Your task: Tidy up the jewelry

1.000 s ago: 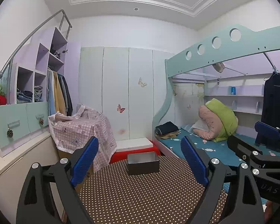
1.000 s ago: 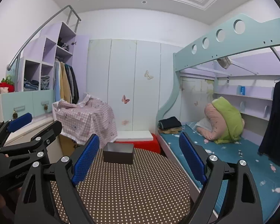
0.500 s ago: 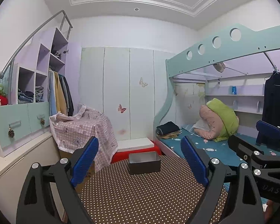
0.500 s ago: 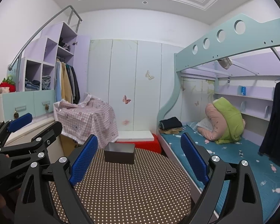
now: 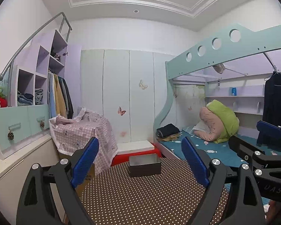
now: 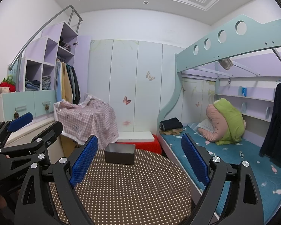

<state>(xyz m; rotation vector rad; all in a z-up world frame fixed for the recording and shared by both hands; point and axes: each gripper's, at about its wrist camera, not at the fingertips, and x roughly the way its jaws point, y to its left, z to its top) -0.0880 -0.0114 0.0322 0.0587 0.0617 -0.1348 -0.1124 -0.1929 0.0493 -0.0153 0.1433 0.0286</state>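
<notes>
1. the left gripper [image 5: 140, 161] hangs above the near part of a round table [image 5: 149, 196] covered in brown cloth with white dots; its blue-padded fingers [image 5: 85, 161] are spread wide apart with nothing between them.
2. the right gripper [image 6: 139, 161] hangs over the same table, just beside the left one; its blue fingers [image 6: 194, 161] are also spread wide and hold nothing.
3. each gripper shows in the other's camera: the right one at the right edge of the left wrist view, the left one at the left edge of the right wrist view.
4. a small dark grey box [image 5: 144, 165] with an open top sits at the far edge of the table, well apart from both grippers. what is inside it cannot be told from either view.
5. no jewelry can be made out on the table in either view.
6. beyond the table's far edge stand a red stool [image 6: 140, 144] with a white top and a white wardrobe [image 6: 136, 86] with butterfly stickers.
7. past the table's left edge is a piece of furniture under a pink checked cloth [image 6: 86, 120]; past the right edge, a bunk bed [image 6: 224, 155] with a teal sheet and a green and pink bundle of bedding [image 6: 224, 123].
</notes>
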